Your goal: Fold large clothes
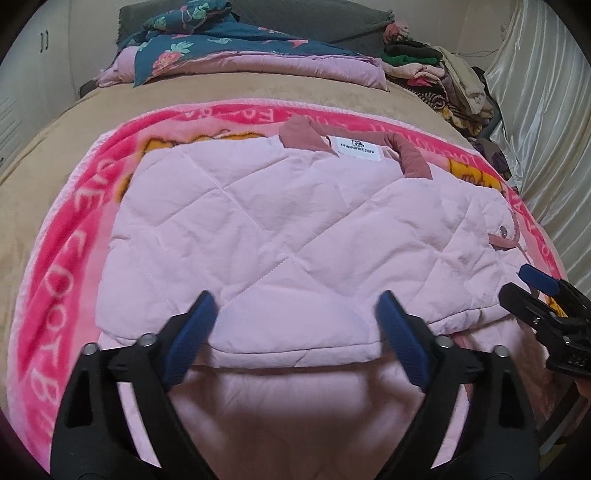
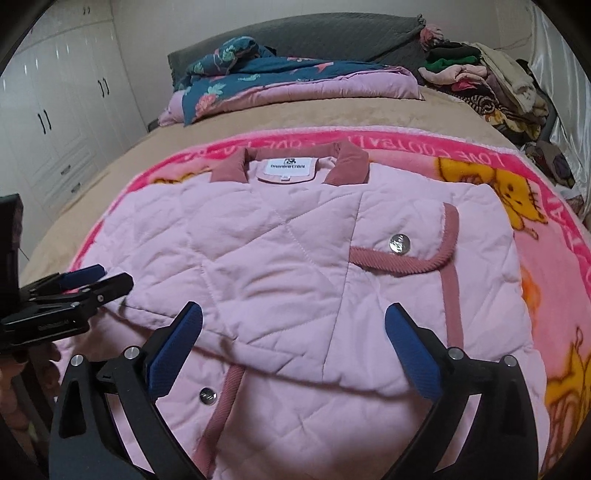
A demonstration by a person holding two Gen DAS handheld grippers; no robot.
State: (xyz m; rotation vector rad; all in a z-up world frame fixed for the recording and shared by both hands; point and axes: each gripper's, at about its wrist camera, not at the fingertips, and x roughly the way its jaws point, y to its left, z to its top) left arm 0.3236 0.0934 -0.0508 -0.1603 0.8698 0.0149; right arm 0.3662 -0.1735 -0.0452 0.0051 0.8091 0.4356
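While I am holding both tools above the near hem, the pale pink quilted jacket with dusty-rose corduroy trim [image 2: 280, 258] is lying on the bright pink fleece blanket with yellow cartoon figures and white lettering [image 2: 535, 229], which is covering the tan bedspread [image 1: 92, 122]. The jacket is lying partly folded, its collar [image 2: 345, 162] pointing away from me and a white brand label [image 2: 286, 167] showing between the collar tips. One quilted panel is lying doubled over the front, its lower edge crossing just ahead of my fingertips.

My left gripper [image 1: 295, 325] is standing spread wide, its blue pads [image 1: 192, 332] hanging either side of that folded edge and pressing on nothing. My right gripper [image 2: 291, 339] is standing spread wide too, with the fabric lying between its blue pads [image 2: 410, 354] but not pinched; I cannot tell whether the tips are brushing the cloth. A silver snap button [image 2: 399, 243] is sitting on the rose-edged pocket flap [image 2: 406, 262] ahead of the right tool, and a second snap [image 2: 207, 397] is lying near its left finger.

At the far end of the bed a dark teal floral quilt with pink lining [image 2: 266, 77] is lying bunched against a grey headboard [image 2: 332, 33], and a heap of mixed clothes [image 2: 487, 85] is piling up at the right corner. White wardrobe doors [image 2: 62, 96] are standing to the left.
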